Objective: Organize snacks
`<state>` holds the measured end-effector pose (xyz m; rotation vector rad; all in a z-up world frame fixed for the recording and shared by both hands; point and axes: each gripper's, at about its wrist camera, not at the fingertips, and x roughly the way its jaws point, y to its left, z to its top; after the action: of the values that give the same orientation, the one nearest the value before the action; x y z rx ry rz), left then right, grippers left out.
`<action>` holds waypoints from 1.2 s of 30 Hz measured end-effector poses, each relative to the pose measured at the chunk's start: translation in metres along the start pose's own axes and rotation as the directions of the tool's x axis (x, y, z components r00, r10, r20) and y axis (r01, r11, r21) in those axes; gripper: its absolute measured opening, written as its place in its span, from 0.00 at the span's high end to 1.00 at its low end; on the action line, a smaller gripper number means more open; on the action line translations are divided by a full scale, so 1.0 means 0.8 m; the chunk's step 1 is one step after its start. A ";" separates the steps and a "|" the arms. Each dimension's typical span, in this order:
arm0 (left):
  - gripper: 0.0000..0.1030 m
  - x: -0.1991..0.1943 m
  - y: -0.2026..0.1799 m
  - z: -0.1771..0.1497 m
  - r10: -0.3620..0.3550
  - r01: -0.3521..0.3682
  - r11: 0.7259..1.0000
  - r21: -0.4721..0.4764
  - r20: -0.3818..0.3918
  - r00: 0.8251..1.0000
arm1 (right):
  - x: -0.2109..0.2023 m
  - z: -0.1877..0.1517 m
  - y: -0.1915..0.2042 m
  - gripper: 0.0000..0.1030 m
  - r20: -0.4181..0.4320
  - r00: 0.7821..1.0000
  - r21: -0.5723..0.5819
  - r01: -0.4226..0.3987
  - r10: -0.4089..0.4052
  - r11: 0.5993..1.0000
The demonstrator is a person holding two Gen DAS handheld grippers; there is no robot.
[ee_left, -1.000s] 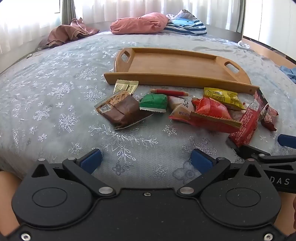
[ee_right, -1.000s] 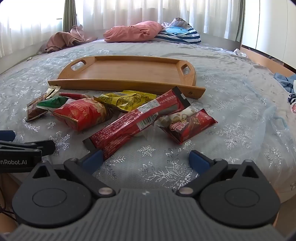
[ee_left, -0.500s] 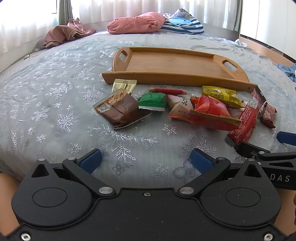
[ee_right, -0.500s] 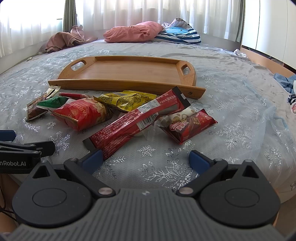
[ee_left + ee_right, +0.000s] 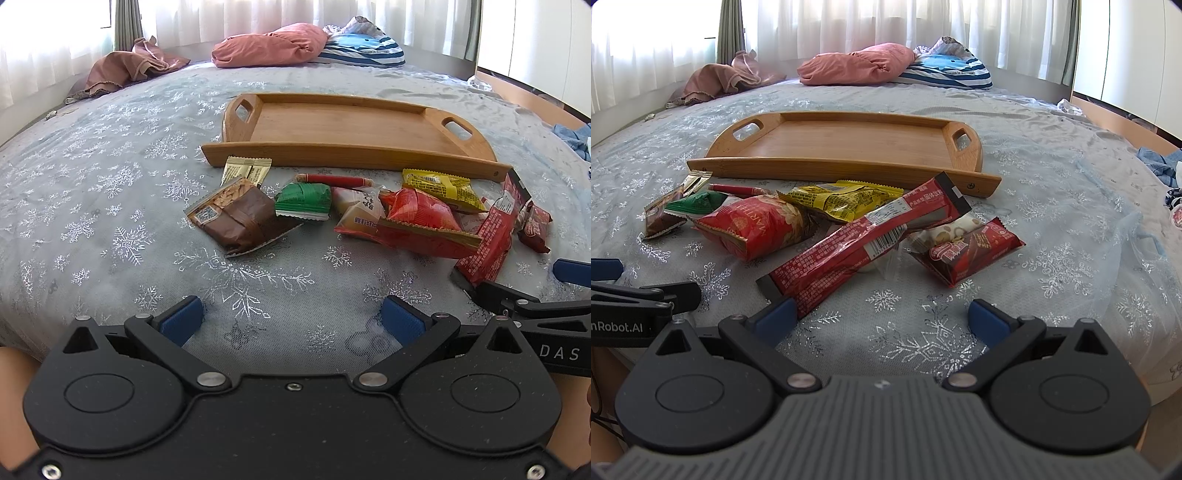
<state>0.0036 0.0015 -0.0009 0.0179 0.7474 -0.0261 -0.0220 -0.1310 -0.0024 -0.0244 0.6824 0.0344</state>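
Snacks lie in a loose row on the bed cover [image 5: 110, 192], just on the near side of the wooden tray [image 5: 849, 147], ahead of both grippers. Tray holds nothing.

Ahead of the left gripper [image 5: 291, 319], nearest first: brown packet [image 5: 240, 218], green packet [image 5: 304, 201] touching its far corner, two small gold sachets [image 5: 245, 170] beyond, close to the tray's front rail. A thin red stick [image 5: 334, 180] lies between green packet and tray. Further toward the right tool: beige packet [image 5: 360, 216], partly under a red puffed bag [image 5: 421, 221].

Ahead of the right gripper [image 5: 882, 319]: long red bar wrapper [image 5: 864, 243] runs diagonally, its near end just beside the left blue pad [image 5: 774, 319]; whether they touch, cannot tell. Yellow packet [image 5: 842, 201] lies behind it, near the tray. Small dark-red packet [image 5: 967, 249] sits ahead and slightly right of the fingers, on the cover, with a pale wrapped piece [image 5: 951, 230] tucked against it.

Both tools: fingers spread wide apart, nothing between them, low over the near edge of the bed. The two sit side by side; each shows at the edge of the other's view.

Far end of bed: pink pillow [image 5: 857, 62], striped cushion [image 5: 949, 75], crumpled brownish cloth [image 5: 720, 79]. Curtains [image 5: 849, 26] behind.
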 end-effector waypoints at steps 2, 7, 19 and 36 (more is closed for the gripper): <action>0.00 0.000 0.000 0.000 0.000 0.000 1.000 0.000 0.001 1.000 | 0.000 0.000 0.000 0.00 0.000 1.000 -0.001 0.000 0.000 1.000; 0.00 0.000 0.000 0.000 0.000 0.000 1.000 0.000 0.000 1.000 | 0.000 0.000 0.001 0.00 0.001 1.000 -0.001 0.001 -0.001 1.000; 0.00 0.000 0.000 0.000 0.000 0.000 1.000 -0.001 0.001 1.000 | -0.001 0.000 0.001 0.00 0.001 1.000 -0.001 0.002 -0.002 1.000; 0.00 0.000 0.000 0.000 0.000 0.000 1.000 0.000 0.003 1.000 | 0.002 0.003 0.004 0.00 -0.015 1.000 0.005 0.019 -0.019 1.000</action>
<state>0.0035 0.0015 -0.0008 0.0181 0.7447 -0.0258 -0.0196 -0.1279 -0.0016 -0.0263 0.6968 0.0145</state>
